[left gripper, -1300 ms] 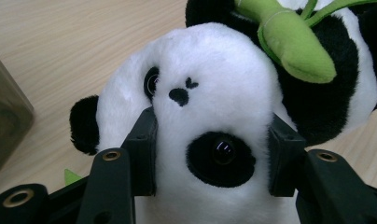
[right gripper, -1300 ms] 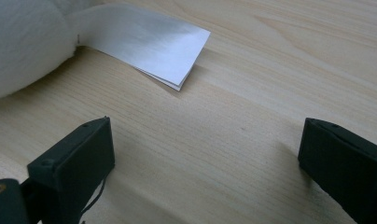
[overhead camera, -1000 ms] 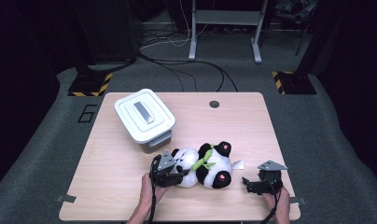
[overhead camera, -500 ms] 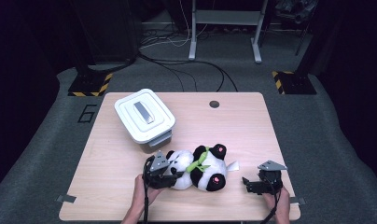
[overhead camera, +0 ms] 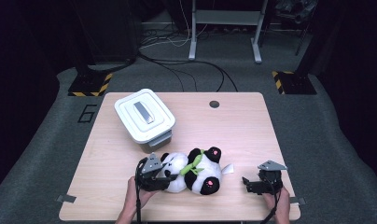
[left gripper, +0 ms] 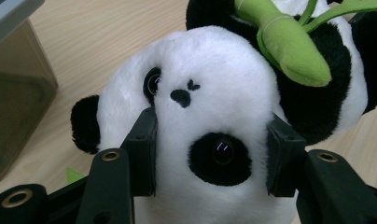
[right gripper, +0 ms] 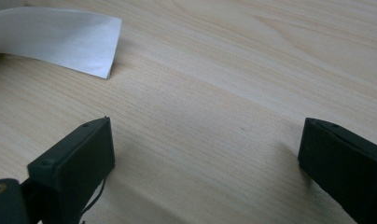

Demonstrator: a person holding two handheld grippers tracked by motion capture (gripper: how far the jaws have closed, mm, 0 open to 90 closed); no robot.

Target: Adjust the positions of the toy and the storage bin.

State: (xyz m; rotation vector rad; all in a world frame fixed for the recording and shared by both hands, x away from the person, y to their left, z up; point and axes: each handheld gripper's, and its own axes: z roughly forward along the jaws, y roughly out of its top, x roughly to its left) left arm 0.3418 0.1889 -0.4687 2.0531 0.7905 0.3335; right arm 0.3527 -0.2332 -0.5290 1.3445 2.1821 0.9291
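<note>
Left gripper [left gripper: 210,154] clamps the head of the plush panda [overhead camera: 192,171], which lies near the front edge of the table [overhead camera: 242,126]; right gripper [overhead camera: 250,184] rests released at the front right corner. Soft fur may slip from the pads when lifted. I count one panda, one lidded box [overhead camera: 144,119], two grippers.

One plush panda [overhead camera: 196,170], one lidded bin [overhead camera: 144,120], apparently one tag [right gripper: 56,39].
</note>
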